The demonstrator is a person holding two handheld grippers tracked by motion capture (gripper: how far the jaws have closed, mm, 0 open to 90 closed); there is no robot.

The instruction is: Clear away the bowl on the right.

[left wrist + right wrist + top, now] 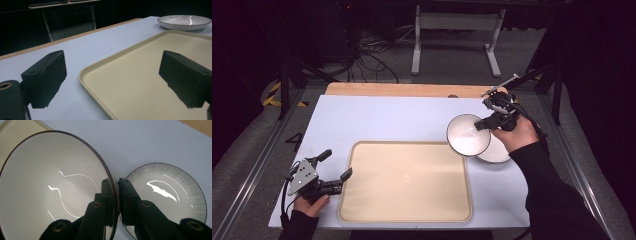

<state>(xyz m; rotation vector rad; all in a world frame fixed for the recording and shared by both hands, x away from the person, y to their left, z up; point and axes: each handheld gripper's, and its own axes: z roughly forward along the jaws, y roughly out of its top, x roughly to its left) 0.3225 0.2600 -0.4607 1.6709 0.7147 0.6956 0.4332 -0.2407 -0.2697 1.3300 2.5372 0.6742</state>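
Black jaws of the right gripper [117, 202] pinch the rim of a white bowl [50, 192], one pad inside and one outside, closed tight on its thin wall. That bowl [468, 135] hangs tilted above the table [387, 115], off the tray's [404, 181] far right corner, partly over a plate [497, 152] lying flat on the table. Right hand [517, 134] reaches in from the right, forearm angled up the table's edge. Left gripper [334, 172] rests by the tray's near left side, jaws spread wide and empty.
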